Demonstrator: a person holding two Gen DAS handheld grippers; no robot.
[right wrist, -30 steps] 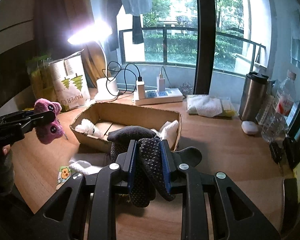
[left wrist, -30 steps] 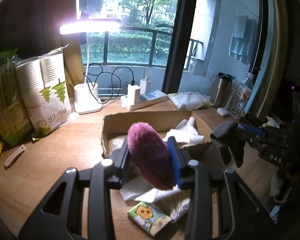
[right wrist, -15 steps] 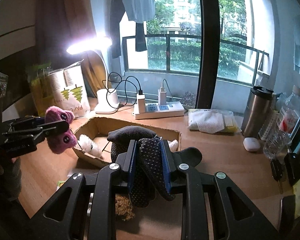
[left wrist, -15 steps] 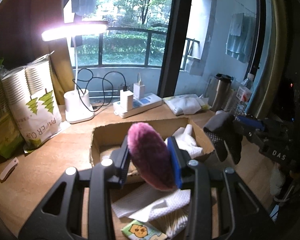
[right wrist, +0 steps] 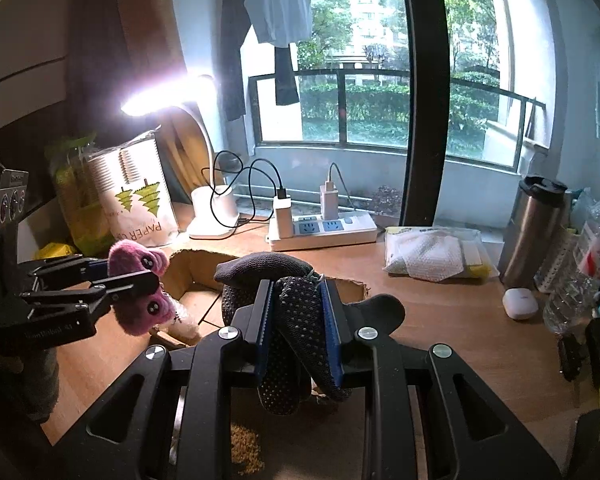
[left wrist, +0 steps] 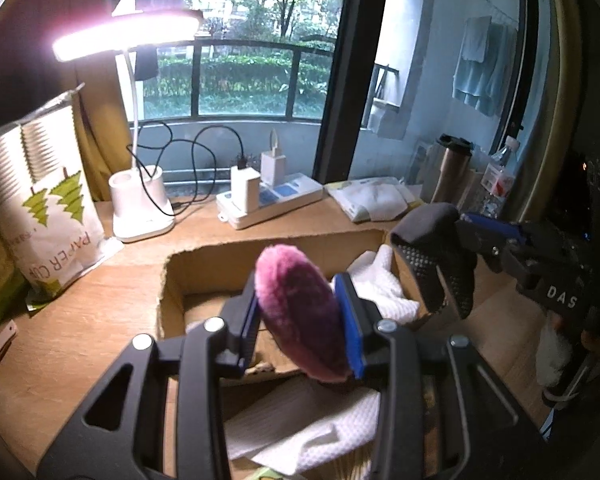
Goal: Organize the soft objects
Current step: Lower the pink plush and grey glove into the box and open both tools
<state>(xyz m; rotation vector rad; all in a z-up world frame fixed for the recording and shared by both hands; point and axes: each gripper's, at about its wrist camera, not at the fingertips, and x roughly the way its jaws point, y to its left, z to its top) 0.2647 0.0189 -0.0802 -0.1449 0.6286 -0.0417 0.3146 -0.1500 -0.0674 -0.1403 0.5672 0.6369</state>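
Pink plush toy point(left wrist: 300, 312): you have it pinched between the two fingers of the left gripper point(left wrist: 302, 314), clear of the desk and above the cardboard box point(left wrist: 204, 258). Expect it to be light and squashy; the pile gives under the pads. In the right wrist view it hangs at 9 o'clock point(right wrist: 138, 284), its two dark eyes showing.

Dark dotted socks point(right wrist: 296, 332): clamped in the right gripper point(right wrist: 298, 334), bunched, loose ends drooping below the fingers. Limp fabric, no stiffness; the rubber dots should keep it from sliding. In the left wrist view they hang at 3 o'clock point(left wrist: 436, 256), just over the box's right corner.

Hold advice: you want the middle of each piece, as now. An end grip on the socks would likely let the rest trail over the box wall.

Cardboard box, contents: open top, torn rim. White cloth point(left wrist: 380, 288) lies bunched in its right end. A small white plush point(right wrist: 182, 320) lies at the left end, below the pink toy. The floor between looks bare.

Outside the box: white towel point(left wrist: 300, 424) at 6 o'clock, on the desk against the near wall.

Judgement: both pieces look ready to drop in; the bare middle is the roomiest spot.
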